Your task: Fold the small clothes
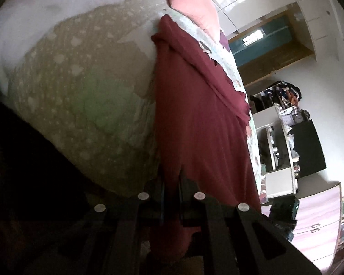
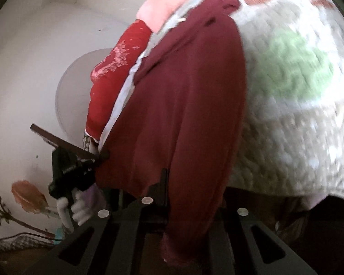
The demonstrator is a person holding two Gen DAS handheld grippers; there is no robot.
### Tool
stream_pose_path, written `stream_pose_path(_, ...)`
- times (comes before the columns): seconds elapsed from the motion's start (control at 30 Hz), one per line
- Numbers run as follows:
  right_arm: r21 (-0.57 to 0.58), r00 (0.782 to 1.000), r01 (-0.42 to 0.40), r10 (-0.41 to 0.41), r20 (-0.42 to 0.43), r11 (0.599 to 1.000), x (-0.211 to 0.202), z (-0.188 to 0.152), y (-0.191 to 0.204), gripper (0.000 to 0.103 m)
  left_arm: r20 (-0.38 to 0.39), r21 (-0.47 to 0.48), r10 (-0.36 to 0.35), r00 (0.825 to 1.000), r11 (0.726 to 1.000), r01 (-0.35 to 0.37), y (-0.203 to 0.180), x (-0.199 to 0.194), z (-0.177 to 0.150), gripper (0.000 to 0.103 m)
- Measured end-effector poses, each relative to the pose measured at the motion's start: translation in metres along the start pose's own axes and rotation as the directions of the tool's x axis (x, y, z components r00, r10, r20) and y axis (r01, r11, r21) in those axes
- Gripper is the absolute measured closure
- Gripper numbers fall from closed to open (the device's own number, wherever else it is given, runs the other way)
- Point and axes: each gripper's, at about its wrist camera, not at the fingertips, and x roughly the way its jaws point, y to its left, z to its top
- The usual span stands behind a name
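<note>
Maroon garment (image 1: 195,119) on a beige, green-patched dotted quilt (image 1: 80,96).

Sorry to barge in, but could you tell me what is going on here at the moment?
A person with a handheld gripper in each hand is folding a dark maroon fabric garment on a bed covered by a quilted beige bedspread with green patches. The left gripper is shut on one edge of the cloth. The right gripper appears shut on another edge. The garment is stretched out, with no finished fold.
</note>
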Motion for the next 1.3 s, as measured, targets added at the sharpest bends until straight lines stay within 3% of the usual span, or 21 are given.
stream_pose_path(0.2, -0.056, 1.0, 0.001, -0.001, 0.0, 0.998, -0.009, 0.012, 0.008, 0.096, 0.046, 0.02, -0.041, 0.998, 0.999, 0.04, -0.016, -0.013, 0.025, 0.095)
stream_pose_path(0.33, -0.098, 1.0, -0.007, 0.009, 0.023, 0.995, -0.006, 0.039, 0.022, 0.096, 0.054, 0.005, -0.062, 0.997, 0.998, 0.062, -0.028, -0.007, 0.055, 0.095)
stream_pose_path(0.43, -0.111, 0.998, -0.015, 0.022, 0.059, 0.994, -0.005, 0.07, 0.03, 0.096, 0.069, 0.019, -0.056, 0.996, 0.998, 0.055, -0.043, 0.004, 0.082, 0.095)
stream_pose_path(0.57, -0.144, 0.992, 0.043, -0.025, 0.122, 0.989, -0.001, 0.121, 0.044, 0.096, 0.058, 0.013, -0.033, 0.998, 0.999, 0.033, -0.054, 0.027, 0.122, 0.095)
stream_pose_path(0.7, -0.089, 0.989, 0.057, -0.044, 0.145, 0.994, 0.008, 0.174, 0.041, 0.096, 0.005, -0.071, -0.048, 0.999, 0.996, 0.049, -0.049, 0.057, 0.168, 0.094)
stream_pose_path(0.9, -0.022, 0.987, 0.107, -0.103, 0.124, 0.994, 0.038, 0.244, 0.027, 0.095, -0.052, -0.137, -0.005, 0.999, 0.991, -0.002, -0.048, 0.109, 0.23, 0.094)
stream_pose_path(1.0, 0.038, 0.984, 0.132, -0.136, 0.112, 0.99, 0.056, 0.276, 0.01, 0.093, -0.059, -0.228, -0.03, 0.998, 0.973, 0.016, -0.037, 0.132, 0.254, 0.093)
stream_pose_path(1.1, 0.14, 0.983, 0.128, -0.145, 0.117, 0.982, 0.069, 0.299, -0.013, 0.082, -0.024, -0.316, -0.121, 0.992, 0.943, 0.107, -0.023, 0.144, 0.273, 0.086)
stream_pose_path(1.17, 0.199, 0.983, 0.088, -0.118, 0.143, 0.976, 0.071, 0.31, -0.027, 0.065, 0.043, -0.363, -0.178, 0.983, 0.914, 0.181, -0.013, 0.142, 0.285, 0.074)
stream_pose_path(1.23, 0.241, 0.977, 0.017, -0.067, 0.201, 0.97, 0.068, 0.32, -0.035, 0.042, 0.095, -0.386, -0.194, 0.976, 0.897, 0.216, -0.006, 0.139, 0.295, 0.067)
stream_pose_path(1.3, 0.268, 0.966, -0.019, -0.052, 0.254, 0.963, 0.065, 0.327, -0.038, 0.036, 0.121, -0.393, -0.176, 0.977, 0.895, 0.21, -0.002, 0.136, 0.304, 0.065)
